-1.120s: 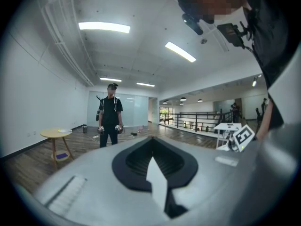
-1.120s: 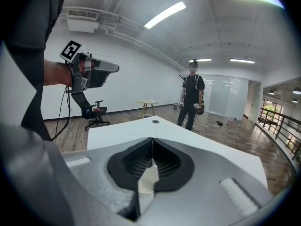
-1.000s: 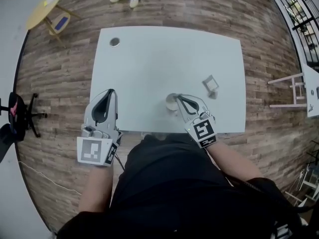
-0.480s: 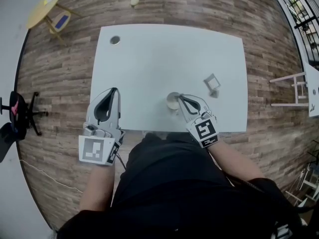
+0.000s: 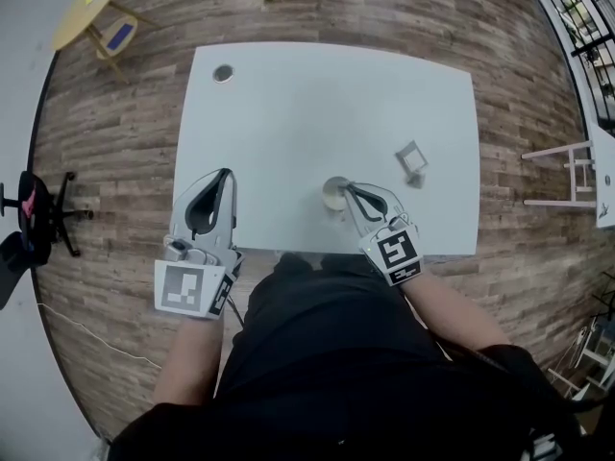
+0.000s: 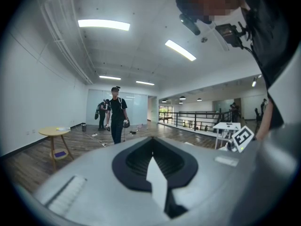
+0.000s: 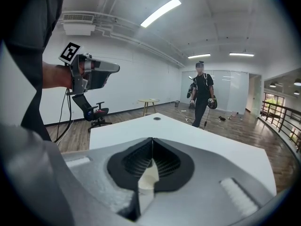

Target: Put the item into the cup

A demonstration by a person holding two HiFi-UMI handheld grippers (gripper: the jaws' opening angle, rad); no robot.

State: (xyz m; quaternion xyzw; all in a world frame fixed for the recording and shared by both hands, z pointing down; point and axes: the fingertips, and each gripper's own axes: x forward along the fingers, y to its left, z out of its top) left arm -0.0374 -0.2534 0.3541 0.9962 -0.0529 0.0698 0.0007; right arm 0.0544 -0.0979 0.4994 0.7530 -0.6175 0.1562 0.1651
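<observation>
L gripper (image 5: 224, 175) hovers at near-left edge of white rectangular table (image 5: 288, 113), jaws closed, nothing btwn them. Small pale round cup (image 5: 332, 196) sits near-centre. R gripper (image 5: 345, 187) is right at its rim, tips together, holding nothing; pale cup shows thru gap behind tips. Small grey square item (image 5: 411, 160) lies right of cup, a bit farther, apart from it, not yet picked. Best imo: swing R gripper right, spread jaws before descending, straddle item square-on, don't nudge cup.
</observation>
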